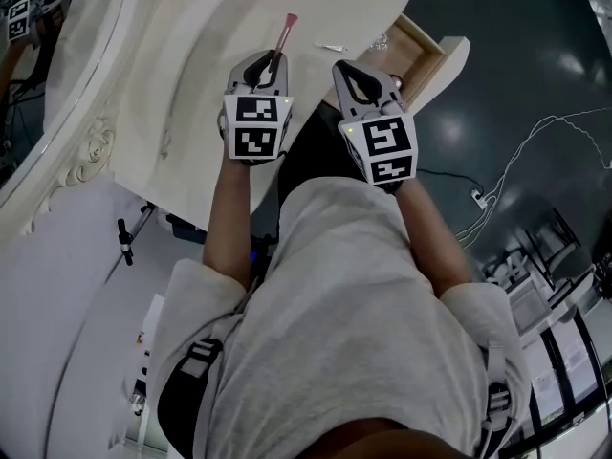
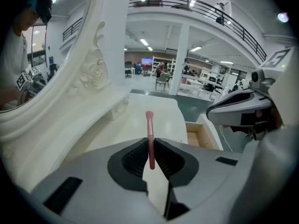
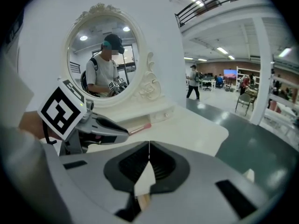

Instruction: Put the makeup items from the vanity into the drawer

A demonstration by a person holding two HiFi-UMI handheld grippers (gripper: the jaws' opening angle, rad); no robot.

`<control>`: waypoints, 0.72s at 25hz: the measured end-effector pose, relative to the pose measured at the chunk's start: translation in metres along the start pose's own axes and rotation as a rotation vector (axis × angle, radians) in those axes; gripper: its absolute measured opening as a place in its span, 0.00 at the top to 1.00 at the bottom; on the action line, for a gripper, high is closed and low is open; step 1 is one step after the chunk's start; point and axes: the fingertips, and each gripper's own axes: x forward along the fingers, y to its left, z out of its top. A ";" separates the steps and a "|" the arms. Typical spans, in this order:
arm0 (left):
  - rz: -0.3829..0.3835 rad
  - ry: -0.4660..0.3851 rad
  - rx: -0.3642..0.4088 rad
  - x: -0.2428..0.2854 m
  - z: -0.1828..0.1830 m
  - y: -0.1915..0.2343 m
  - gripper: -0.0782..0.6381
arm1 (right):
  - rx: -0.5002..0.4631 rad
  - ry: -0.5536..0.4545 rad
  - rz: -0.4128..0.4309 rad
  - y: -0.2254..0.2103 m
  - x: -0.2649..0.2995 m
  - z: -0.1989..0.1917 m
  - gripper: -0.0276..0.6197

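1. Brush run is the step in hand, I'd say. The left gripper (image 1: 271, 60) has its jaws clamped on the handle of a pink makeup brush (image 1: 285, 32), with the bristle end poking out past the tips. It hangs over the worktop (image 1: 191, 94), off to the left of the drawer (image 1: 423, 54).
2. The right gripper (image 1: 356, 76) has its jaws pressed together with nothing in them. It sits just beside the drawer's open front.
3. The drawer is already pulled out, with bare wood showing inside. I can't see what's in it.
4. My guess at the next move: carry the brush across until it's over the drawer, drop low, then let the jaws part. The thin handle could pivot in that grip, so go gently.
5. The surface is glossy white. A couple of small pale bits (image 1: 333, 47) lie on it near the drawer, too tiny to name. An ornate oval mirror (image 3: 103, 50) stands behind the worktop.
6. The room is a big open hall with a dark green floor (image 1: 516, 94), a balcony railing (image 2: 187, 6) overhead and strip lights. A few people are far off.
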 end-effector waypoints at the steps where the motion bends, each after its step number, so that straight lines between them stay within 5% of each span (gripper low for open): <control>1: -0.008 0.001 0.007 0.003 0.001 -0.005 0.83 | 0.007 -0.001 -0.010 -0.004 -0.004 -0.002 0.93; 11: -0.093 0.021 0.082 0.028 0.013 -0.074 0.83 | 0.110 0.019 -0.087 -0.053 -0.043 -0.045 0.93; 18: -0.079 0.046 0.073 0.043 -0.009 -0.109 0.83 | 0.182 0.060 -0.045 -0.074 -0.049 -0.097 0.93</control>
